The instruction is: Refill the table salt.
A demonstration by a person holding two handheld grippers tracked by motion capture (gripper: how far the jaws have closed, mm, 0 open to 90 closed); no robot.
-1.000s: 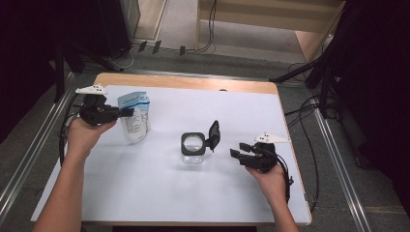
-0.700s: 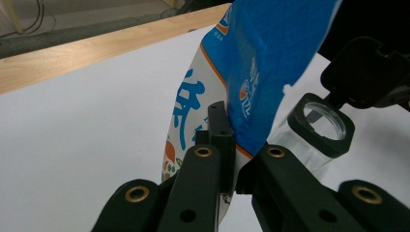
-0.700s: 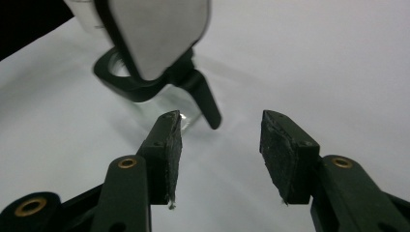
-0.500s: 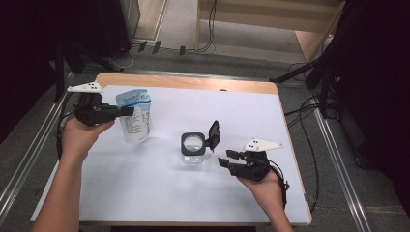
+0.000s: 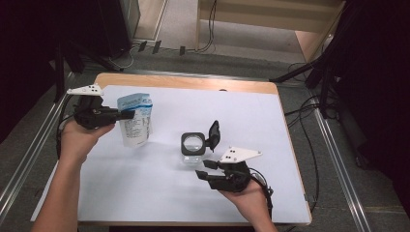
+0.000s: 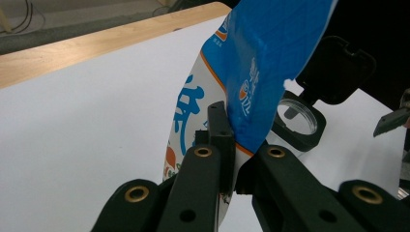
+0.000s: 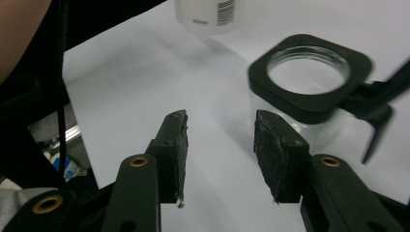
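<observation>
High view first: nearest to me, my right gripper [image 5: 205, 168] has come back toward my side of the table since a second ago, and its jaws stand open and empty just before the clear jar [image 5: 194, 146], whose black flip lid [image 5: 212, 134] is already up. Farther left, my left gripper [image 5: 126, 114] is closed on the blue and white pouch [image 5: 135, 122], lifted slightly. I judge that pouring into the jar comes next.
</observation>
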